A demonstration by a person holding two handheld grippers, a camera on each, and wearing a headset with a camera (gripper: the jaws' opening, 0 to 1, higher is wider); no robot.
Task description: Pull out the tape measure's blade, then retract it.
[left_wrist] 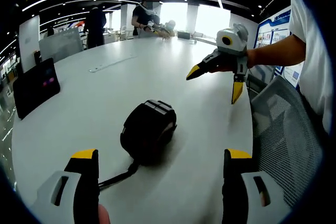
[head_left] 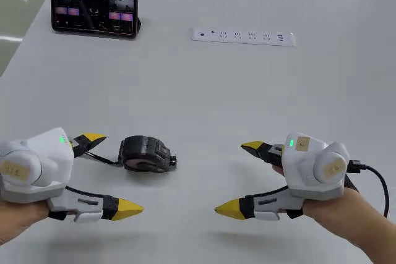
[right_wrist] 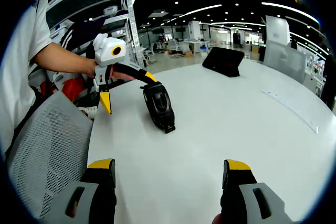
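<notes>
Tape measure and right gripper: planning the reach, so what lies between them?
Nothing: in the head view, bare table separates the tape measure from the right gripper.

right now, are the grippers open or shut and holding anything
Left gripper: open, the tape measure by it not gripped.
Right gripper: open, holding nothing.

I read the head view as looking forward and down on the table (head_left: pixel 204 91) from its near edge. The left gripper view sits low, close behind the tape measure (left_wrist: pixel 148 129), with the right gripper (left_wrist: pixel 212 88) at upper right. The right gripper view faces back from farther off, with the left gripper (right_wrist: pixel 127 94) at upper left.
</notes>
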